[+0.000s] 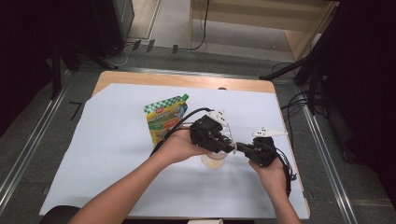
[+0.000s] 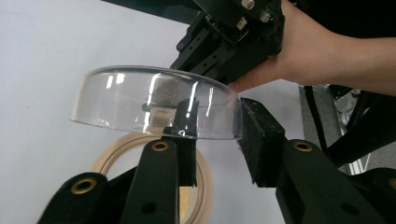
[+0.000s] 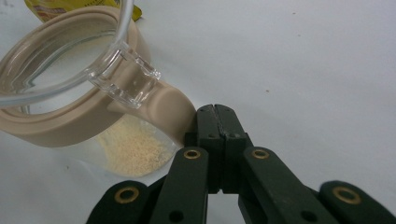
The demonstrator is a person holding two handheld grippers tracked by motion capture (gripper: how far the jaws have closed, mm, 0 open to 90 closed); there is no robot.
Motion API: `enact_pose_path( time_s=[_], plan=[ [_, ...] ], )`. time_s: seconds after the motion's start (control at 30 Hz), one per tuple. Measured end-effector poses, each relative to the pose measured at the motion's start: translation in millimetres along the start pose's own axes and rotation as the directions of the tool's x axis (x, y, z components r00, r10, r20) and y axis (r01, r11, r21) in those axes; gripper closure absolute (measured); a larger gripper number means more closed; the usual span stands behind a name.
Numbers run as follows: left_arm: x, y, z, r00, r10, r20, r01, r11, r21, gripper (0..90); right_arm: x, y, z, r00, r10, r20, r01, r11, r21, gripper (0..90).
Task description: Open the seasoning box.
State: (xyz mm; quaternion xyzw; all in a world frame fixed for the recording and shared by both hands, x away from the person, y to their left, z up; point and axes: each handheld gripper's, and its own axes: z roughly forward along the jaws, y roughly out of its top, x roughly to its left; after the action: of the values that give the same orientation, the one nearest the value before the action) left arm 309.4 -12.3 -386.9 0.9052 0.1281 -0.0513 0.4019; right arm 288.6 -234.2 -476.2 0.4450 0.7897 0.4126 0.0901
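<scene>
jar [image 1: 214,161] on table [image 1: 116,140] | lid [image 2: 154,102] above jar | pouch [image 1: 164,117] behind-left

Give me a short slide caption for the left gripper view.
Left gripper pinches the rim of a clear domed lid above an open beige-rimmed jar on the white table sheet.

Black tongs [image 2: 212,140], brass rivets, trailing cables

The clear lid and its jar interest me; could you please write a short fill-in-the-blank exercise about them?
1. The left tool grips the rim of a clear domed ____ above the jar.
2. The jar's collar is ____ in colour.
3. The jaws of the right tool are ____, with nothing between them.
4. Behind the jar lies a pouch with a ____ cap.

Missing words: lid; beige; shut; green
</scene>
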Motion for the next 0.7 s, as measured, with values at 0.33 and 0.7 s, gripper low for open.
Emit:
enact_pose_path(
  time_s=[0.33, 0.7],
  plan=[
    [-5.1, 13.1, 4.0, 0.9992, 0.04, 0.008, -0.039, 0.999, -0.02, 83.4, 1.0, -0.9, 1.0, 1.0, -0.004, 0.001, 0.004, 1.0, 0.006, 90.0],
    [-3.2, 22.9, 15.5, 0.9984, 0.037, 0.042, -0.036, 0.9991, -0.022, 86.2, 1.2, -1.4, 0.9, 1.0, 0.004, 0.001, -0.004, 1.0, 0.005, 90.0]
  ],
)
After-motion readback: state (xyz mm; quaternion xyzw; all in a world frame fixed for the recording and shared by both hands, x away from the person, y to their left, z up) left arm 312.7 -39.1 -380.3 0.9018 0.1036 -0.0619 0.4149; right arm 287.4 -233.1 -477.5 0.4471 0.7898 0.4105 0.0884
